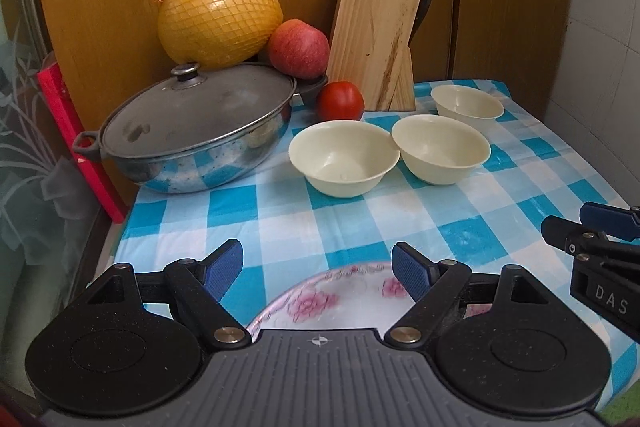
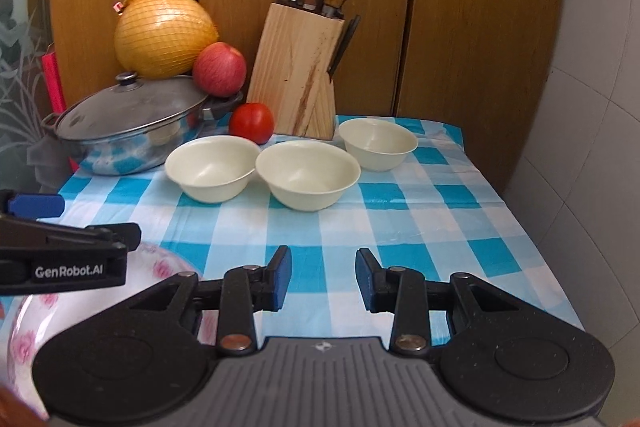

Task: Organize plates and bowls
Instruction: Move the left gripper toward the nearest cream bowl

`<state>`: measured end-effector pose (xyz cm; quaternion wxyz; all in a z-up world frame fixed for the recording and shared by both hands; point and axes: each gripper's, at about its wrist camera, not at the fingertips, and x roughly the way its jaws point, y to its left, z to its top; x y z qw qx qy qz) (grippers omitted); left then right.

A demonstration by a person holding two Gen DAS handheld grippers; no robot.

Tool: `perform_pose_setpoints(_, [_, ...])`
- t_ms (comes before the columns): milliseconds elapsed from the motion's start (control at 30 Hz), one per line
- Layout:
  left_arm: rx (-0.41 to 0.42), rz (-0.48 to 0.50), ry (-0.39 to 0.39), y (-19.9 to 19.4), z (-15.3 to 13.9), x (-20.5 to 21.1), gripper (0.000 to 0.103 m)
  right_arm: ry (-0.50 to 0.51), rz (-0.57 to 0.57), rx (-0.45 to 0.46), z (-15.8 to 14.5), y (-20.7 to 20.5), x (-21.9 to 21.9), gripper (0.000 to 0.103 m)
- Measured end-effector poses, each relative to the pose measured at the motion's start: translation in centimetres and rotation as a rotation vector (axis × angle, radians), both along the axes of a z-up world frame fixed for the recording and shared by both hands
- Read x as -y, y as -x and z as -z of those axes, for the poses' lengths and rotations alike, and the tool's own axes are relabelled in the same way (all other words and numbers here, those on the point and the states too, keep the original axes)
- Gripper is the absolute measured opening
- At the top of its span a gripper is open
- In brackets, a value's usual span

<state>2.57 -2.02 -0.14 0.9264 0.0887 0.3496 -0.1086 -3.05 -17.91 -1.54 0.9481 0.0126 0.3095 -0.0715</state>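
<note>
Task barely begun: three cream bowls (image 2: 307, 174) stood unstacked, floral plate (image 1: 332, 301) unmoved; I held left gripper (image 1: 318, 269) spread, right gripper (image 2: 323, 277) parted, both empty.

The counter (image 2: 460, 227), under a checked cloth (image 2: 400, 219), carries three bowls (image 2: 308, 175), a plate (image 1: 340, 291), pot (image 1: 192, 135), tomato (image 1: 340, 101) and knife block (image 1: 372, 47).

flowered plate (image 1: 344, 291) mostly hidden beneath left gripper (image 1: 318, 269); knife blades sunk inside knife block (image 1: 372, 47)
</note>
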Motion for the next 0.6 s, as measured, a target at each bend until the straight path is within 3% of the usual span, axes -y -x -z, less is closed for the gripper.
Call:
perform_pose_setpoints(300, [-0.082, -0.007, 0.065, -5.3, 0.1, 0.6, 0.086, -0.115, 0.011, -0.034, -0.1, -5.7, 2.7, 0.033])
perform_pose_setpoints(467, [-0.092, 0.0, 0.06, -7.7, 0.3, 1.1, 0.086, -0.159, 0.022, -0.048, 0.1, -8.6, 3.4, 0.033])
perform_pose_setpoints(600, [-0.134, -0.025, 0.102, -9.9, 0.7, 0.8, 0.086, -0.245, -0.013, -0.057, -0.1, -10.5, 3.3, 0.033])
